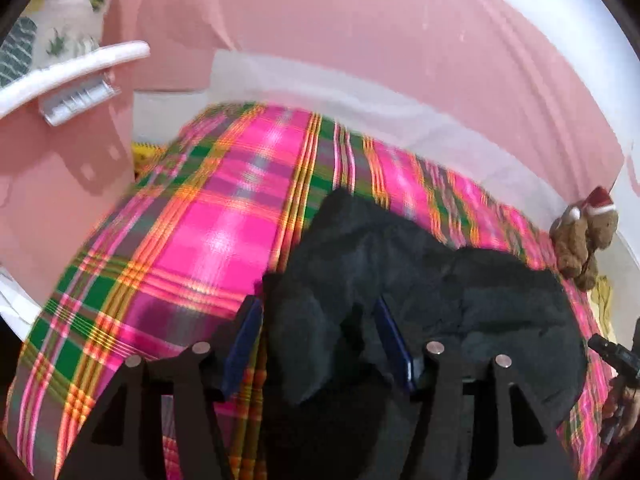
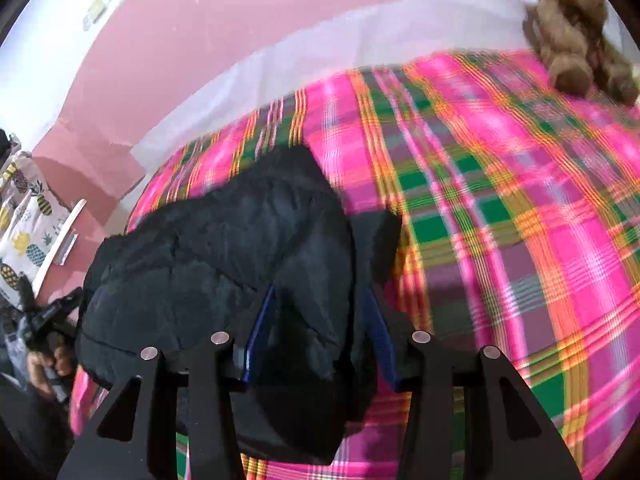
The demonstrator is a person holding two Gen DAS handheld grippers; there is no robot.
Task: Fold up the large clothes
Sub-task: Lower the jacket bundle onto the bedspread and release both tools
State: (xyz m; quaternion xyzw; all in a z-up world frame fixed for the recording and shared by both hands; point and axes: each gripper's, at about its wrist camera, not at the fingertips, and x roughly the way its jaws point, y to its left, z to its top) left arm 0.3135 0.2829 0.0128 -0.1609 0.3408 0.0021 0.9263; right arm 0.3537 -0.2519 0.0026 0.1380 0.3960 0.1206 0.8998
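1. A black garment lies bunched on a bed with a pink, green and orange plaid cover. Its long axis runs across the bed, from one gripper to the other.
2. The left gripper sits at the garment's left end. Its blue-padded jaws stand partly apart, with a hanging fold of black cloth between them. The pads do not clearly press on the cloth, so it looks loose, not clamped.
3. The right gripper sits at the garment's right end. Its jaws are also partly apart around a drooping flap of cloth, again apparently loose.
4. Each hand is right at its own end, so neither is nearer. The bulk of the garment lies ahead and between them.
5. Judgement: the cloth is heaped, not flat, so any next fold probably needs a fresh grip on an edge.
6. Nearby: a brown teddy bear sits at the bed's far right corner, well apart from the garment. A pink wall stands behind. Nothing blocks the way.
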